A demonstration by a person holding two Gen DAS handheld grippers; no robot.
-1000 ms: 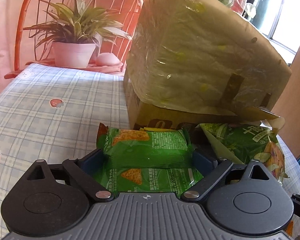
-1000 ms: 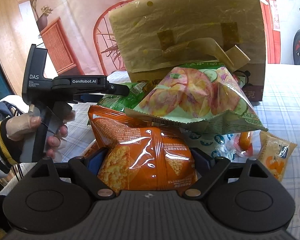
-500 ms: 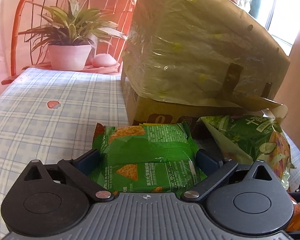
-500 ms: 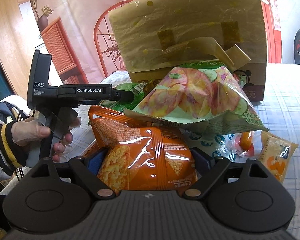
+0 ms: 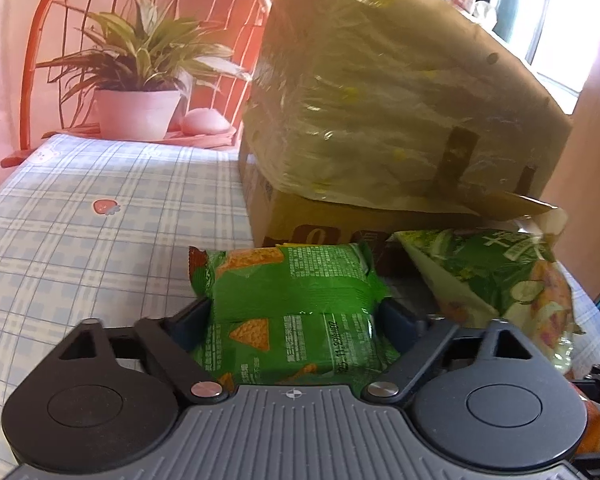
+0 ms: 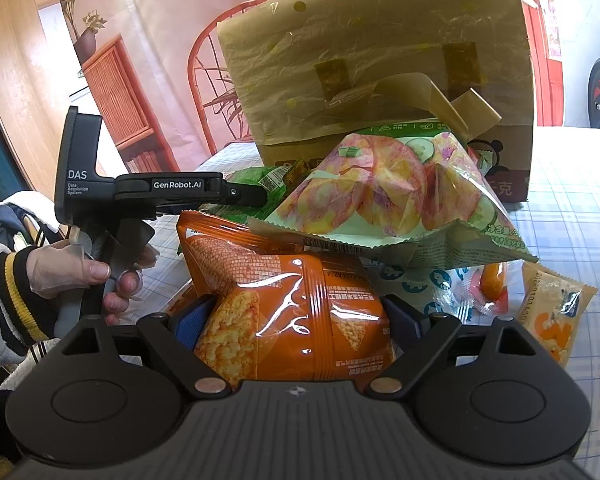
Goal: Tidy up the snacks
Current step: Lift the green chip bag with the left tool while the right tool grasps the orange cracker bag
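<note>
In the left wrist view a green corn-chip packet [image 5: 296, 280] lies on the checked tablecloth between the fingers of my left gripper [image 5: 296, 308]. The jaws are closing, and the pads press its sides so the packet bulges. My right gripper [image 6: 298, 308] is shut on an orange snack packet [image 6: 284, 280], whose far end is tucked under a large chips bag [image 6: 380, 200]. The right wrist view shows the left gripper [image 6: 260, 200] side-on, held by a hand [image 6: 80, 272]. The green packet is mostly hidden there.
A tall cardboard box wrapped in brown paper [image 5: 380, 100] [image 6: 380, 60] stands just behind the snacks. Small packets [image 6: 556, 320] and a wrapped sausage [image 6: 492, 280] lie to the right. A potted plant [image 5: 136, 112] and a red chair [image 5: 40, 40] stand beyond the checked tablecloth [image 5: 80, 220].
The left jaws have closed in on the green packet, which is now squeezed narrower. The right gripper and its orange packet have not moved.
</note>
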